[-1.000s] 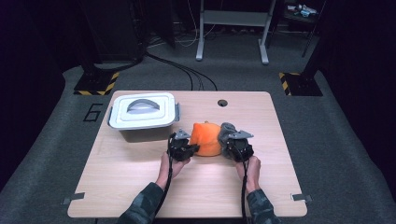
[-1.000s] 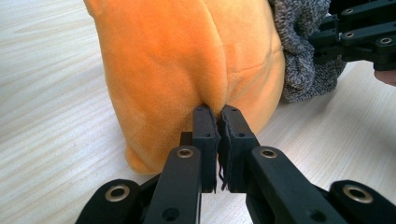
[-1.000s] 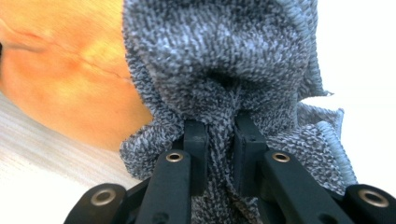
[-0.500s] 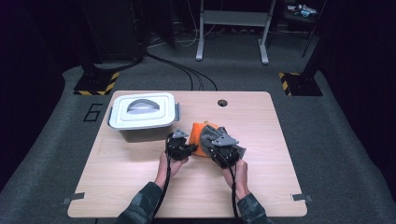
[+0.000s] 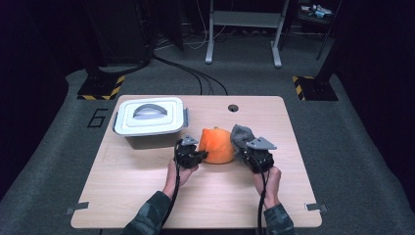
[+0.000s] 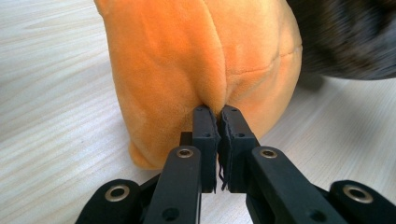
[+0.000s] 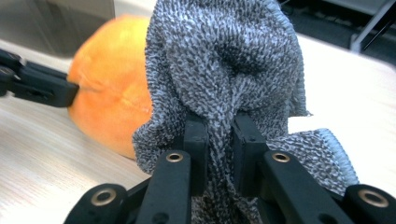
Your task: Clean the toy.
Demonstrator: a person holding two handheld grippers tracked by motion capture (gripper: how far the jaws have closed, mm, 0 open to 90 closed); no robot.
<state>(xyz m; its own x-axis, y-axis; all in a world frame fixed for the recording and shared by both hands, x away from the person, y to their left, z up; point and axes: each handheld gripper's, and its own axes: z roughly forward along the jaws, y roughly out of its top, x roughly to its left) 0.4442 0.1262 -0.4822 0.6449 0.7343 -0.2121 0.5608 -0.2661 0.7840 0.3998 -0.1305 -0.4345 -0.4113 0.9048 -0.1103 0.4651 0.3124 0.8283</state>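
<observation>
Two grips confirmed at mid-table. Left gripper (image 6: 218, 122) pinches a fold of the orange plush (image 6: 201, 60); right gripper (image 7: 220, 126) clamps the grey knitted cloth (image 7: 224, 56) just right of it. Recommend holding the plush steady and drawing the cloth away slowly.

The right gripper (image 5: 243, 152), clamped on a grey knitted cloth (image 5: 241, 135), has swung back out to the right of the orange plush toy (image 5: 217, 145), after crossing over the toy's front half a second ago. The cloth now stands bunched up just right of the toy, lifted off the table (image 5: 147, 196).
</observation>
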